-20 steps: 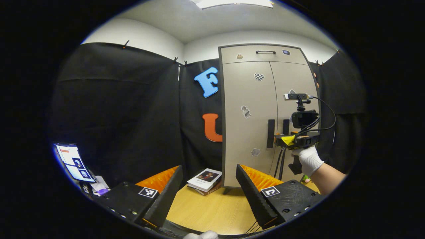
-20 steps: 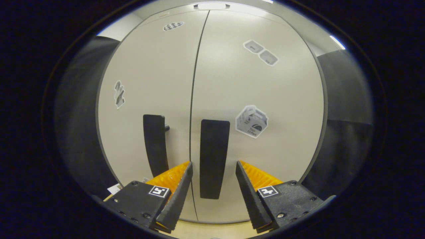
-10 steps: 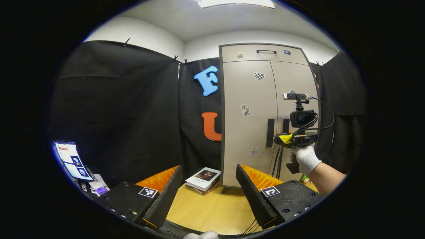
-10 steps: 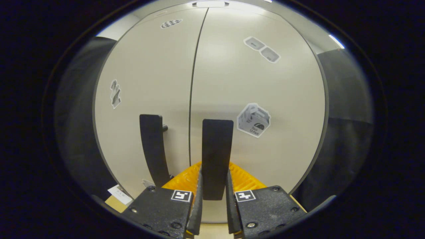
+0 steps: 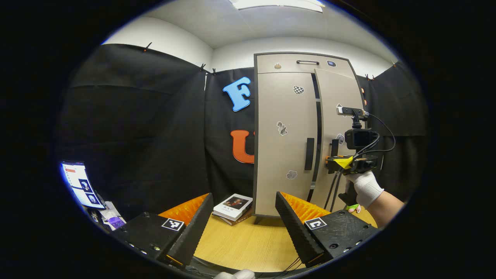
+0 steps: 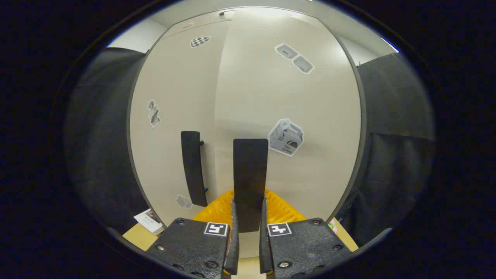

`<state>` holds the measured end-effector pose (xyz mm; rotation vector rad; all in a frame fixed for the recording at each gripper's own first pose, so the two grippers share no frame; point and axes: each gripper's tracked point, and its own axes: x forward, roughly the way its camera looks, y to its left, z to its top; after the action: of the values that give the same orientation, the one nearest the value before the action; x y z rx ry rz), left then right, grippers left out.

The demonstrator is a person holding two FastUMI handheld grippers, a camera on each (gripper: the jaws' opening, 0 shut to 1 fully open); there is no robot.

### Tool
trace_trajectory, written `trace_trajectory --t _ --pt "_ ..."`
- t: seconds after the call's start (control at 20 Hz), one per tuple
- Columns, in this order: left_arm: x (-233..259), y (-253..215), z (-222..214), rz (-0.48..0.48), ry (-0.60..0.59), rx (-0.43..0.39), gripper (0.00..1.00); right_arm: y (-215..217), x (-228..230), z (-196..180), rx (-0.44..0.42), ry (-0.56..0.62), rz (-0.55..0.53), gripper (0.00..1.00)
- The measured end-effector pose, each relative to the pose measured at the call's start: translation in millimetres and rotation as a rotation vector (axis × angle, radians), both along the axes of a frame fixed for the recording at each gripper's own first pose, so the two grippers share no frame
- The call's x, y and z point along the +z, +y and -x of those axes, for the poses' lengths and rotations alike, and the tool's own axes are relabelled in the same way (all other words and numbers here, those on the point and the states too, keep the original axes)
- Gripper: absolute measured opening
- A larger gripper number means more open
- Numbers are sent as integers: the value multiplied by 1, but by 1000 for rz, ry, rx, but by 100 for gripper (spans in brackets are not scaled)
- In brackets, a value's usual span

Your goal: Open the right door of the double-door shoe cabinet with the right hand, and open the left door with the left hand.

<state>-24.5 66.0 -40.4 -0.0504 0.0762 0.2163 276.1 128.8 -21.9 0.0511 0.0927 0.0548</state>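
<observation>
Grey sticker point(image 6: 286, 132), small print illegible

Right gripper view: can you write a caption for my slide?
Right gripper shut on the right door's black handle; the left door's handle waits untouched beside it.

Black cloth point(image 5: 135, 128) hangs on the walls around a wooden tabletop point(image 5: 248, 244). Above the cloth a white wall point(image 5: 170, 42) rises to a pale ceiling with a light panel point(image 5: 277, 4). Books point(image 5: 232, 209) lie at the tabletop's far edge; a lit screen point(image 5: 81, 185) stands left of it.
</observation>
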Motion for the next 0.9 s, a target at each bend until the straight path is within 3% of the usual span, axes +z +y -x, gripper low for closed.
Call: trace_trajectory --t 0.9 --pt "4 -31 21 -27 -30 -130 97 -92 -11 106 -27 0 -11 13"
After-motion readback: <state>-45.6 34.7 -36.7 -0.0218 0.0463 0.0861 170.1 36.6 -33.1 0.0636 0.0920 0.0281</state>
